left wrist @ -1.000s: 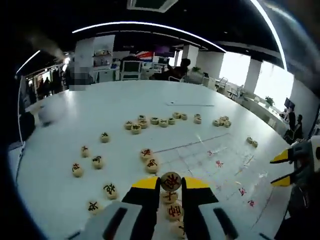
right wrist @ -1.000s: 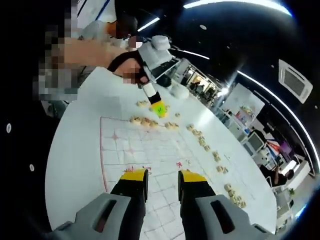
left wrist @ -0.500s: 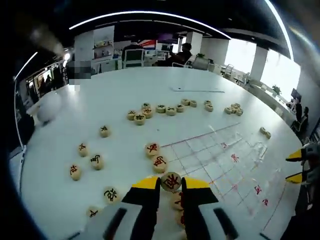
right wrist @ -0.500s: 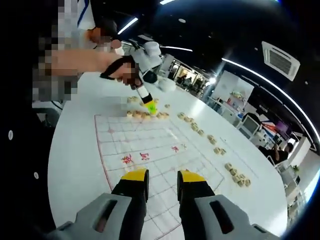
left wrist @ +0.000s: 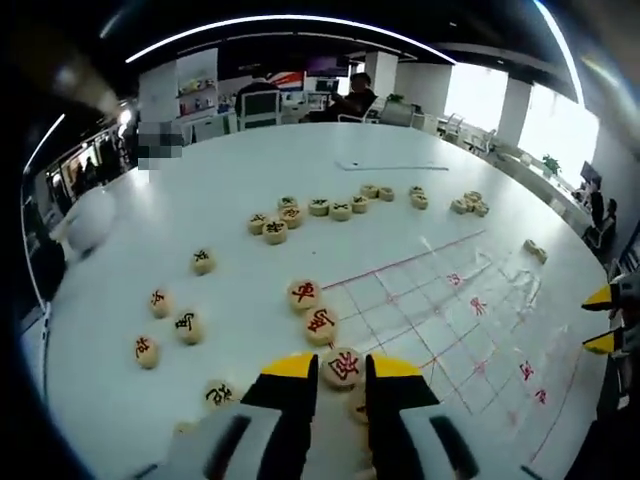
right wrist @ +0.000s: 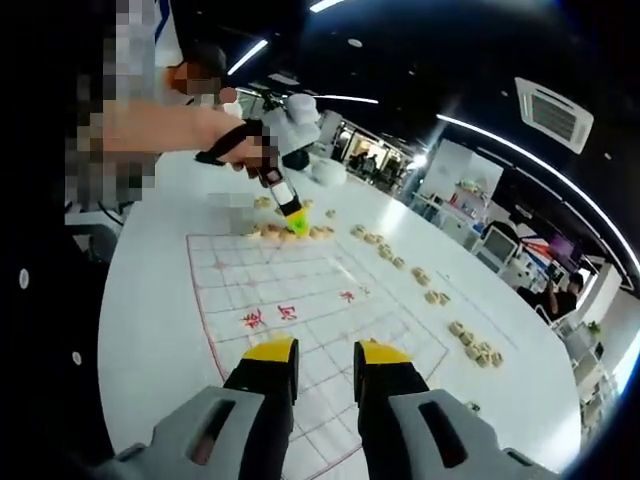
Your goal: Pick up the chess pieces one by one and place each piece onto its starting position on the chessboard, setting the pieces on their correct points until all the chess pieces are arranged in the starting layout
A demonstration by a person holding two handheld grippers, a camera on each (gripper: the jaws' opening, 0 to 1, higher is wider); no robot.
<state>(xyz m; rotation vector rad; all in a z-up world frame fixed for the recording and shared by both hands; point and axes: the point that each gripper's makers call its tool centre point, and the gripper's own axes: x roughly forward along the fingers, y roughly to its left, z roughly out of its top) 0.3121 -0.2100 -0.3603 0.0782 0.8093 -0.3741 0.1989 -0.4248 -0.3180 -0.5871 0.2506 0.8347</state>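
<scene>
Between the left gripper's [left wrist: 342, 366] yellow-tipped jaws sits a piece [left wrist: 342, 366], clamped just above the board's [left wrist: 450, 320] near corner.

The piece is a pale round disc with a red character on its top face. Two more red-marked discs [left wrist: 312, 310] lie just beyond it at the red-lined grid's edge, and black-marked discs [left wrist: 175, 325] are scattered on the white table [left wrist: 250, 180] to the left, with a row [left wrist: 320, 208] farther off. The right gripper [right wrist: 322, 352] hangs over the board's far side, jaws apart, holding nothing.
</scene>
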